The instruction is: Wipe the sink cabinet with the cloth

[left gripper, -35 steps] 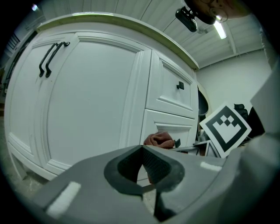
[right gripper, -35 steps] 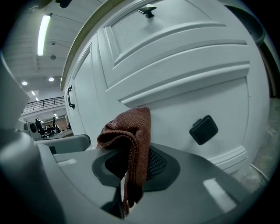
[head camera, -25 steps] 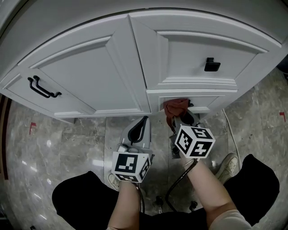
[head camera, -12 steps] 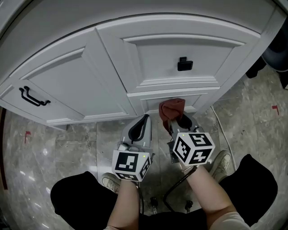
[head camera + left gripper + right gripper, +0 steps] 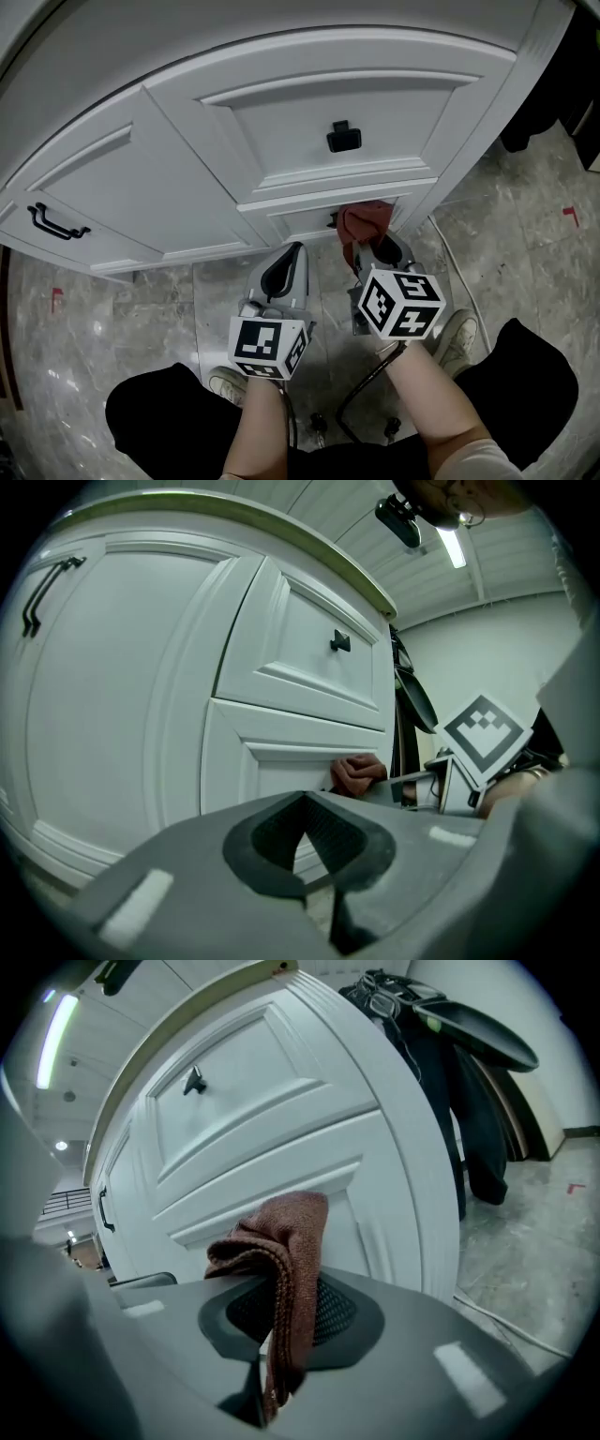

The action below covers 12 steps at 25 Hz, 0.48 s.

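The white sink cabinet (image 5: 187, 178) fills the upper part of the head view, with a drawer front (image 5: 319, 117) carrying a black knob (image 5: 343, 137). My right gripper (image 5: 375, 251) is shut on a brown-red cloth (image 5: 364, 221) and presses it against the lower drawer panel (image 5: 309, 219). In the right gripper view the cloth (image 5: 281, 1260) hangs bunched between the jaws of the right gripper (image 5: 281, 1326), against the white panel (image 5: 281, 1185). My left gripper (image 5: 284, 272) hovers left of it, shut and empty, its jaws (image 5: 305, 841) pointing at the cabinet (image 5: 141, 686).
A black bar handle (image 5: 56, 223) sits on the left door. Grey marble floor (image 5: 525, 244) lies below the cabinet, with a white cable (image 5: 459, 272) and my shoe (image 5: 457, 339) to the right. Dark clothing (image 5: 450, 1082) hangs beside the cabinet's right end.
The view has shifted right along the cabinet: the knob and doors slid left in the picture. The right gripper keeps the cloth on the lower drawer panel, now nearer the cabinet's right end.
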Motion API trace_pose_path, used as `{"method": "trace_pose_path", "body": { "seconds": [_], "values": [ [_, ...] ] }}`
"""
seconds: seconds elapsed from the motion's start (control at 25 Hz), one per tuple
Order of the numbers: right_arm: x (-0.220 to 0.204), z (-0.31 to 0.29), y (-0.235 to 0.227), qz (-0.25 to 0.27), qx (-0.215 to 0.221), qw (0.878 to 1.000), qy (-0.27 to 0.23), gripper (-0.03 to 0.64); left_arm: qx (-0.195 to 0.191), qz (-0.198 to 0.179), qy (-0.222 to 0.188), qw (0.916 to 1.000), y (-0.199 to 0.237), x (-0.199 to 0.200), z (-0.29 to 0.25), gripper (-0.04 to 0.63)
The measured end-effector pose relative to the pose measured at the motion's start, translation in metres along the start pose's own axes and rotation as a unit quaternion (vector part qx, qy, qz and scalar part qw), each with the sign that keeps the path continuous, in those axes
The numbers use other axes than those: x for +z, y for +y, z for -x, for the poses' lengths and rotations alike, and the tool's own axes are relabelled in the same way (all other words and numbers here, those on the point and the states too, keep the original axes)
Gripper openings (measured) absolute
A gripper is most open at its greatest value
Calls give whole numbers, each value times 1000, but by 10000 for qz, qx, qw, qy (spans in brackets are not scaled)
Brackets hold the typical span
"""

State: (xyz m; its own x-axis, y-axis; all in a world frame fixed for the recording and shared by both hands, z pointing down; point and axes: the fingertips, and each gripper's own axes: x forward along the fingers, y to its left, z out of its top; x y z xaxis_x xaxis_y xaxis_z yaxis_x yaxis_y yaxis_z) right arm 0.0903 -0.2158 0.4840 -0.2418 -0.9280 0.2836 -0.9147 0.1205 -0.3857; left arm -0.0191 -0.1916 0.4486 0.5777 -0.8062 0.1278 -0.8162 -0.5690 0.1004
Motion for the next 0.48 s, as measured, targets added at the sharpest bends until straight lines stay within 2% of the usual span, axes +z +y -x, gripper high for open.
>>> {"method": "trace_pose_path", "body": {
  "seconds": [0.12,0.48],
  "values": [
    [0,-7,-15,-126,18,9999,98,80,-60,-19,46,10000,-6,-4,-6,0],
    [2,-8,-31,193,-34,9996,215,81,-111,-16,48,9999,-18,-4,-23,0]
  ]
}}
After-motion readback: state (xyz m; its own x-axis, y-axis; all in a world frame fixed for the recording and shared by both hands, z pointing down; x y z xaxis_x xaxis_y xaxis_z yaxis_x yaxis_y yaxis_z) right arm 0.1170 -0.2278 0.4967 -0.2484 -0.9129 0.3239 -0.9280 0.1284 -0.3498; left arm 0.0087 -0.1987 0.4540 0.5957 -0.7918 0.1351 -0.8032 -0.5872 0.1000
